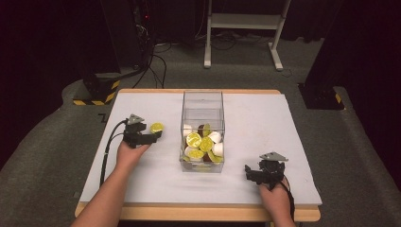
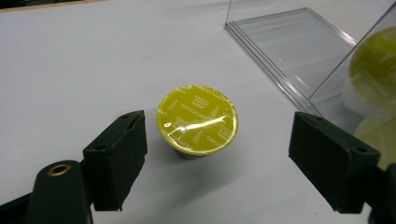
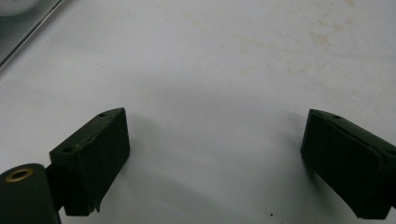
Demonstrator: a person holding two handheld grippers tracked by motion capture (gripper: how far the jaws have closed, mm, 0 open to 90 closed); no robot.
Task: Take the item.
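Now the left gripper stands released, its 2 jaws flanking without touching a round yellow foil-lidded capsule upright on the white table; the right gripper gapes over bare tabletop.

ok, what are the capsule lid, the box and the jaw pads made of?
Capsule lid: looks like glossy yellow foil or film; it shows a bright glare streak and white print. Box: clear rigid plastic, probably acrylic; see-through walls with sharp edges. Left gripper pads: matte black, likely rubber or foam; no shine.
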